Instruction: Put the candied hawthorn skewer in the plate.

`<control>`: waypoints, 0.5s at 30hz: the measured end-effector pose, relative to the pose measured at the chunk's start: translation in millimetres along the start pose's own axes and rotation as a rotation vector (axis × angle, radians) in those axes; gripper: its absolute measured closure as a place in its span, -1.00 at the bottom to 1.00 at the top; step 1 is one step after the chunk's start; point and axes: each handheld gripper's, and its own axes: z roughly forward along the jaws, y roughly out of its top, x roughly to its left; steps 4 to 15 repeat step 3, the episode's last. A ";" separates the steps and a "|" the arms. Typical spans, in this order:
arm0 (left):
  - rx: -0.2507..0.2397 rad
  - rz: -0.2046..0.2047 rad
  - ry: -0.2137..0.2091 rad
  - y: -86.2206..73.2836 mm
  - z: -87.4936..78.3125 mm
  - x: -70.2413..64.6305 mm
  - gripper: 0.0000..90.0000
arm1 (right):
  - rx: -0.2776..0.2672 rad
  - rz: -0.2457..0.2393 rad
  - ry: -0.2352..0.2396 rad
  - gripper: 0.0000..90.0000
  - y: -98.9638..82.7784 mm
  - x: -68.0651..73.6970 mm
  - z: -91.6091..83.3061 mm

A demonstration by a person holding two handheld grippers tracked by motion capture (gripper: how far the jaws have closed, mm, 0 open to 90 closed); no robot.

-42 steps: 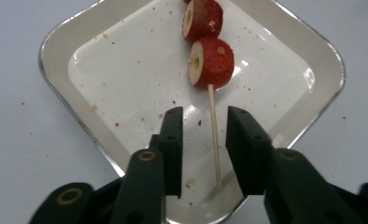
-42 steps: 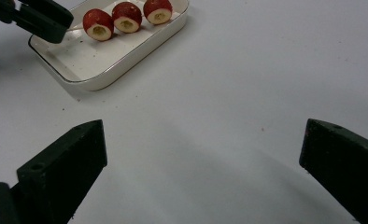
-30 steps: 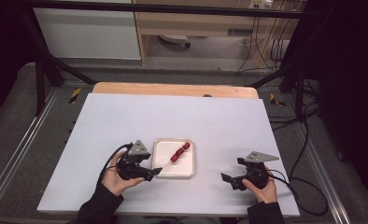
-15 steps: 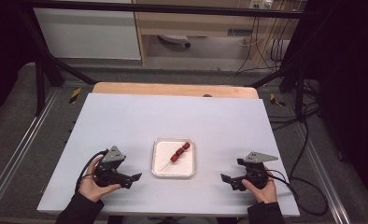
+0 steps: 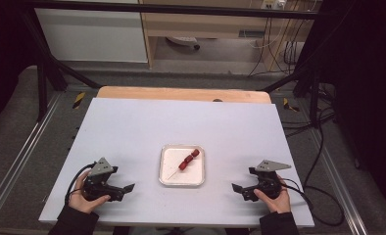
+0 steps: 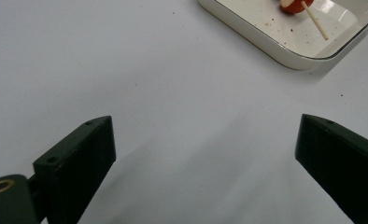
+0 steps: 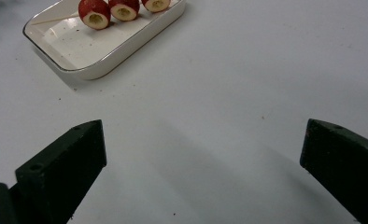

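At the lower left of the high view, the left gripper [image 5: 127, 187] rested on the desk [image 5: 132, 127], well apart from the tray [image 5: 166, 178]; its jaws had just been opening and stood wide with nothing between them. At the centre of that view, the tray lay flat on the desk and carried the skewer [image 5: 188, 160], a thin stick threaded through small red hollowed fruit pieces, lying wholly inside the tray rim. At the lower right, the right gripper [image 5: 236, 188] was also parked on the desk, jaws wide and empty, with the tray seen at the upper left of its own view. Judged from this layout, the skewer was assembled and deposited, and no step appeared to be left.
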 end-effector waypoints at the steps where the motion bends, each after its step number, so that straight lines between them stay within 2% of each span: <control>1: 0.000 0.000 -0.001 -0.3 -0.1 0.3 -0.89 | 0.000 -0.002 0.001 -0.98 -0.1 0.0 0.0; 15: 0.002 -0.001 0.002 -0.6 -0.3 0.9 -0.89 | 0.002 -0.005 0.001 -0.98 -0.1 -0.1 -0.4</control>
